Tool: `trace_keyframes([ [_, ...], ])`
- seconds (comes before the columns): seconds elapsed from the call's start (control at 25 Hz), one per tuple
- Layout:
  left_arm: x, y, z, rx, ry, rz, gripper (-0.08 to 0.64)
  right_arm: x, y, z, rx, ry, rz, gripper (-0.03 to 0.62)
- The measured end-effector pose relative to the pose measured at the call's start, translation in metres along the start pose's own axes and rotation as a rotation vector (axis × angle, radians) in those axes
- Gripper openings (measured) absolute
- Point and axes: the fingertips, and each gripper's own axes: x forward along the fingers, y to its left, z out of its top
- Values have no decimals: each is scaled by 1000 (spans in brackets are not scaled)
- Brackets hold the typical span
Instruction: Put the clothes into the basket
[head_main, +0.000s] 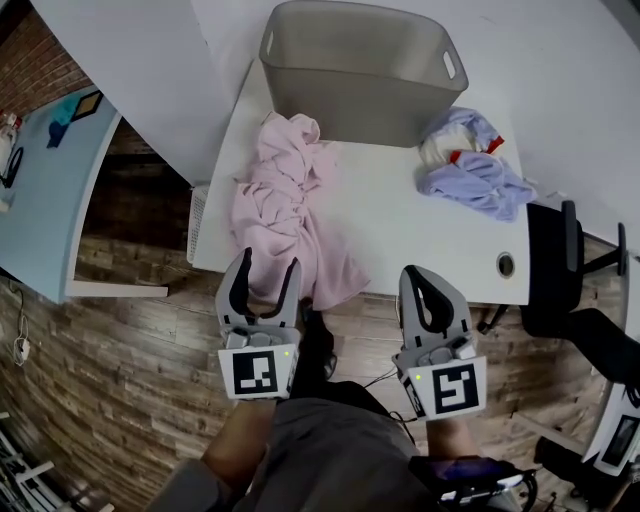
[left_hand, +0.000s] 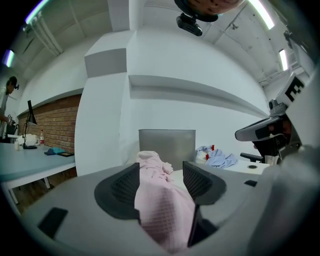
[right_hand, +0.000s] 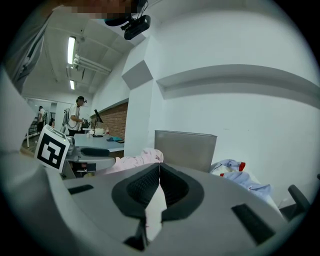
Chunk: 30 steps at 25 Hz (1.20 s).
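Head view: left tongs (head_main: 268, 266) apart at the pink garment (head_main: 285, 200) — perhaps touching; right tongs (head_main: 418, 276) together, empty.

we note: basket (head_main: 360, 70) at rear of table (head_main: 420, 240); garment (head_main: 285, 205) in front, l side, over near edge; clothes heap (head_main: 470, 165) r of basket.

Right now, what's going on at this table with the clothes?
A person stands at the near edge of the white table with tongs in each hand. The left tongs are open and lined up with the hem of the crumpled pink garment that hangs over the table edge, not gripping it. The right tongs are shut and empty. A lilac-and-white bundle of clothes lies to the right. The grey plastic basket at the far side looks empty.
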Motion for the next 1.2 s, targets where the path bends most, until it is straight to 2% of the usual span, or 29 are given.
trace_keyframes([
  [0.12,8,5,-14,0,9,27,300,2,-5,-9,-6,9,-5,6],
  [0.32,18,19,-41,-22,50,68,336,9,-6,-28,-3,35,-2,7],
  [0.6,24,15,-71,-77,95,17,333,16,2,-39,-9,57,12,8],
  [0.64,23,16,-72,-83,102,17,285,16,3,-39,-11,60,13,7],
  [0.68,23,17,-71,-94,107,14,167,16,4,-37,-12,60,13,6],
  [0.72,23,17,-70,-105,106,4,100,16,4,-36,-13,57,12,7],
  [0.76,24,17,-67,-111,101,-10,85,16,4,-34,-15,54,11,6],
  [0.88,24,18,-48,-111,53,-31,71,17,3,-28,-16,49,7,6],
  [1.2,38,36,34,-139,-82,-37,66,23,-7,6,2,-19,-27,6],
])
